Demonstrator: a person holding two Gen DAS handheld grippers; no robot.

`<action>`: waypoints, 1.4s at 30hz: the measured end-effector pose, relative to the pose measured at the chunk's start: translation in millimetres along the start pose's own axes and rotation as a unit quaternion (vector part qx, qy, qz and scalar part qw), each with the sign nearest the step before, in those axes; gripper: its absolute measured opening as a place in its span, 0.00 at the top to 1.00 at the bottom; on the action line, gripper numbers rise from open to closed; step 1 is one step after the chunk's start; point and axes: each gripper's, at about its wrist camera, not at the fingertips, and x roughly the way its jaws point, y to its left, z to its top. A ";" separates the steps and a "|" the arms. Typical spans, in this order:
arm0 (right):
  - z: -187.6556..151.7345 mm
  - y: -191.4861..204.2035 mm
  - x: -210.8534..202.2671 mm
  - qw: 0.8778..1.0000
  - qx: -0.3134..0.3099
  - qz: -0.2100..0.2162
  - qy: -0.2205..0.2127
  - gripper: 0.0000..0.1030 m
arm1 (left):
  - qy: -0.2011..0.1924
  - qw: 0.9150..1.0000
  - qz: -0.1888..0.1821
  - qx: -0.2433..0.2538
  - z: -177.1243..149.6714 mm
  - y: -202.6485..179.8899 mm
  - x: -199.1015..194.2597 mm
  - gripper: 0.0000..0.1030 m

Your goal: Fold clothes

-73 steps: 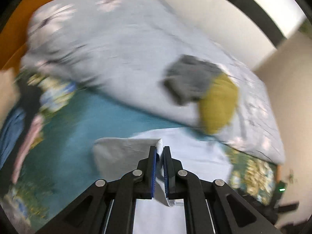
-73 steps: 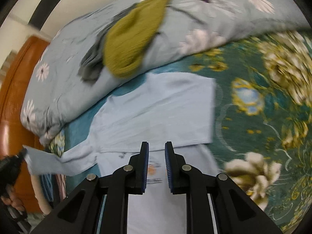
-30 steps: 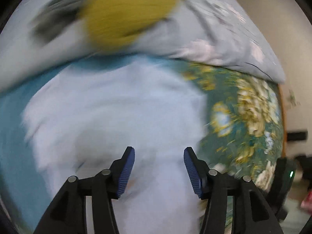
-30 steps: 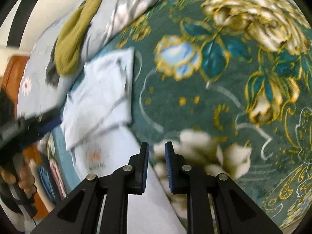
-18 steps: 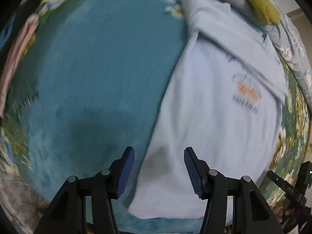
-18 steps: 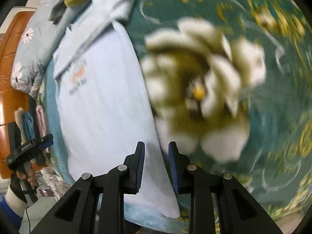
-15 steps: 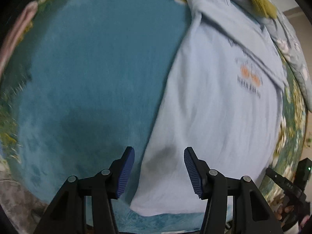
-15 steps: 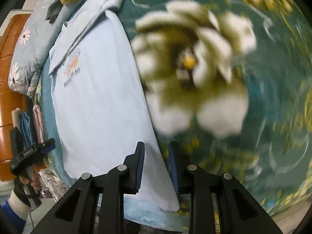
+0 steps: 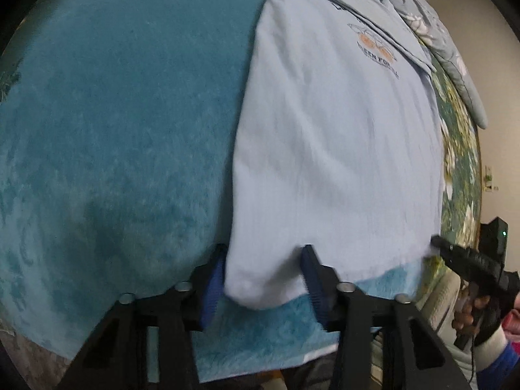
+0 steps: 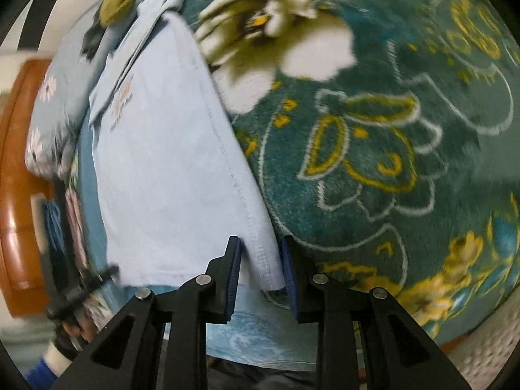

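Now: T-shirt (image 9: pixel 338 149) flat on blanket (image 9: pixel 113 113). Left gripper (image 9: pixel 261 284) jaws closing around 6 o'clock hem corner; right gripper (image 10: pixel 260 265) part-open, straddling its corner. Pinch both layers before lifting.

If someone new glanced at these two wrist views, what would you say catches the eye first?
The pale blue T-shirt with an orange chest print dominates, lying flat on the teal plush floral blanket. The left gripper straddles its near left hem corner, its jaws closing, while the right gripper straddles the stitched right hem corner. Big white and yellow blanket flowers fill the right wrist view.
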 end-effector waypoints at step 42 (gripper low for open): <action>181.5 126.7 26.1 0.986 -0.106 0.058 0.114 0.66 | -0.083 0.985 -0.050 -0.146 226.7 -5.3 -72.2 0.90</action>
